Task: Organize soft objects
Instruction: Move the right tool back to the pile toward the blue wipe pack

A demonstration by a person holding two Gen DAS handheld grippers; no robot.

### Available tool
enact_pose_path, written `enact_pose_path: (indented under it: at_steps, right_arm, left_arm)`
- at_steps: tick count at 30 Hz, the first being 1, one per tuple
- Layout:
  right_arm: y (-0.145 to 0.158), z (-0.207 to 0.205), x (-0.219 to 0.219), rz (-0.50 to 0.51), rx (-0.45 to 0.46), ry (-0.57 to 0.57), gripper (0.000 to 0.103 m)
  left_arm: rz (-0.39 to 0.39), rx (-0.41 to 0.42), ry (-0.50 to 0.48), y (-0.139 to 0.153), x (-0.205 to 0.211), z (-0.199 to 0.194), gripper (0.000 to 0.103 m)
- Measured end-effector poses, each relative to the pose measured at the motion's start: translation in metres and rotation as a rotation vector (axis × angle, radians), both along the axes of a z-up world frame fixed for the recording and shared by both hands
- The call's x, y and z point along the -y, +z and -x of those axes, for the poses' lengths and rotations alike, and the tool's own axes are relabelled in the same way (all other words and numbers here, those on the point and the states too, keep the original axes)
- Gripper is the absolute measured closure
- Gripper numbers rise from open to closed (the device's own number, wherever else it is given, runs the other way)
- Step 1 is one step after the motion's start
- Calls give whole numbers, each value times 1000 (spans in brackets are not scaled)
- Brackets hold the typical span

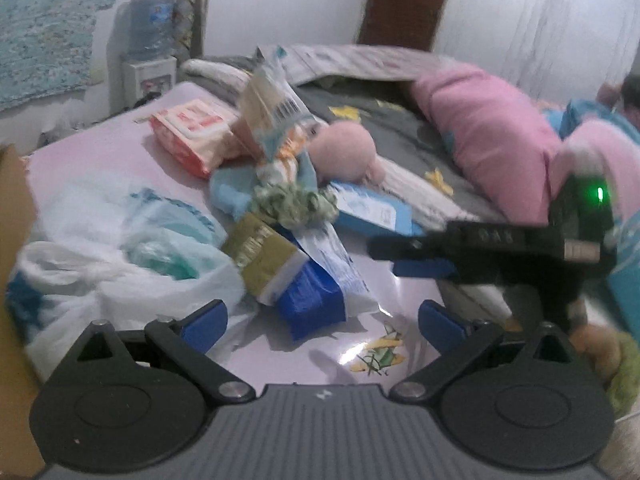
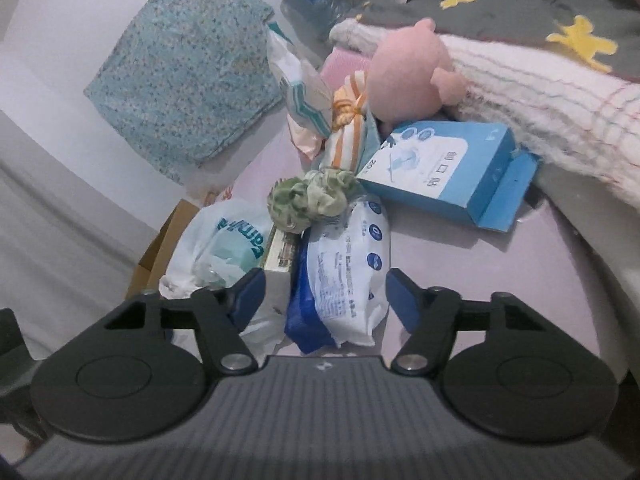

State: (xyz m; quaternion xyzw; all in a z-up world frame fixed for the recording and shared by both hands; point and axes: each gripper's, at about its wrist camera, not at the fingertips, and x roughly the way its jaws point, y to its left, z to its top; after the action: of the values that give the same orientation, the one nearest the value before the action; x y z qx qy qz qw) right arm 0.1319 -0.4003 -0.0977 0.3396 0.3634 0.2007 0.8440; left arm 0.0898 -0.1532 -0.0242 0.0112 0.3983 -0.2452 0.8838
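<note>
A heap of soft things lies on the lilac bed sheet [image 2: 500,280]. It holds a pink plush toy [image 2: 408,72] [image 1: 344,152], a green scrunchie [image 2: 312,200] [image 1: 296,202], a striped cloth bundle [image 2: 348,132] and a white-and-blue wipes pack [image 2: 348,276] [image 1: 320,280]. My right gripper [image 2: 326,298] is open, with the wipes pack and the end of an olive box [image 2: 280,252] between its blue pads. It also shows at the right of the left wrist view, as the right gripper [image 1: 404,258]. My left gripper [image 1: 323,324] is open just short of the pack.
A white plastic bag [image 1: 120,256] lies left of the heap, a blue carton [image 2: 452,172] to its right. A cardboard box [image 2: 160,248] stands at the bed's edge. A pink pillow [image 1: 488,136] and a grey star blanket [image 2: 520,12] lie behind. A water jug [image 1: 150,24] is near the wall.
</note>
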Motion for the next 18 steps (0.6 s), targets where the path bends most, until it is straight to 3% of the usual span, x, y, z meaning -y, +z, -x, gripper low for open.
enact_pose_path:
  at_steps: [4,10,13,18]
  right_arm:
    - [-7,-18,-2,1,-45,35,48]
    - [-23,-38,-6,-17,-120,74,55]
    - [-33,-44,-7,-52,-152,99,55]
    - [-46,-47,-1,-162,-181,121,67]
  left_arm:
    - [-52,-32,-24,-21,23,-15,12]
    - [-158,9,-53,-42,55,-27,13]
    - [-209,26,-63,-50,65,-30,13]
    - [-248,27,-49,-58,73,-36,12]
